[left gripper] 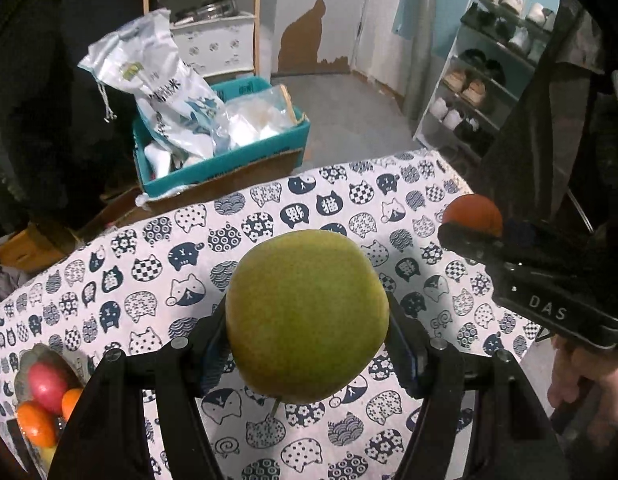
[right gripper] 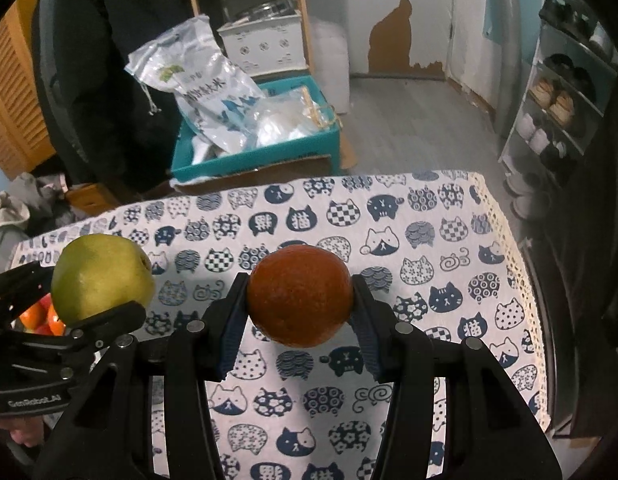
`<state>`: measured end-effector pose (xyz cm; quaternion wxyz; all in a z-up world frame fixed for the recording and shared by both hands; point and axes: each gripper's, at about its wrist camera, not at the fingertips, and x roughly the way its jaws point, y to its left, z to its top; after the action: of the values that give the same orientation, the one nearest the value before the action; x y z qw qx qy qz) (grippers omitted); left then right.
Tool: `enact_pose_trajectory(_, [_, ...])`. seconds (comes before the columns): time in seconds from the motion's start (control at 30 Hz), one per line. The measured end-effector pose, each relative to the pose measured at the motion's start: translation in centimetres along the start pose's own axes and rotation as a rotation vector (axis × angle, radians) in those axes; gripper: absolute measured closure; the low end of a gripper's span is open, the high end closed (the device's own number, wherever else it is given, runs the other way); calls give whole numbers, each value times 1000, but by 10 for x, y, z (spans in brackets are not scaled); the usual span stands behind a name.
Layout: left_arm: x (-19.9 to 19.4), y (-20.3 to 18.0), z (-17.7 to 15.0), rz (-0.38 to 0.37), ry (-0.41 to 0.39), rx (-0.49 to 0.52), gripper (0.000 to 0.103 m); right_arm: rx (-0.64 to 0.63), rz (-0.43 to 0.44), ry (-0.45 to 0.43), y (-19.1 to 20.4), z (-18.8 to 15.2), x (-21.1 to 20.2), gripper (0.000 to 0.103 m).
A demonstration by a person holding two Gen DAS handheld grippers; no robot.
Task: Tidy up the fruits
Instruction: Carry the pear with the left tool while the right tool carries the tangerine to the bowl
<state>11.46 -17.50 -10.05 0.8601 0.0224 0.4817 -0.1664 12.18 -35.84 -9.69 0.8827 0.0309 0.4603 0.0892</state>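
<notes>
Clamped between the left tool's [left gripper: 307, 344] pads, a green pear [left gripper: 307, 314] hung above the cat-print worktop [left gripper: 157, 248], while the right tool [right gripper: 299, 312] gripped a dark orange [right gripper: 300, 295] just beside it. A bowl of fruit [left gripper: 41, 396] sat at the worktop's left edge. Both fruits were round and smooth; a loosened squeeze could send either rolling off the cloth.

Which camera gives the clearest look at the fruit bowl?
The left wrist view: the fruit bowl sits at its lower left edge, showing a red fruit and oranges, partly cut off by the left gripper. The right wrist view shows only slivers of fruit behind that gripper.
</notes>
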Motion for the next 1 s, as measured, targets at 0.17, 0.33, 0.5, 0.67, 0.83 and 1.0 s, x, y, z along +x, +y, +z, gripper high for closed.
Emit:
enact_pose_trajectory(0.17, [-24,0,-2,9,-42,9,33,-10,15,-33,9,3,-18,54])
enact_pose_trajectory(0.33, [-46,4,-6,20,-76,10,33,-21,31,-56,20,7,-32,54])
enact_pose_trajectory(0.5, [-65,14,-11,32,-98,-6,33,-49,55,-79,40,13,-43,54])
enact_pose_trajectory(0.67, [-83,28,-17,55,-126,-23,33,-78,80,-98,60,18,-51,54])
enact_pose_trajectory(0.83, [-97,43,-23,63,-141,-50,33,-111,98,-110,80,19,-58,54])
enact_pose_trajectory(1.0, [-110,58,-31,79,-153,-69,33,-139,116,-113,100,21,-61,54])
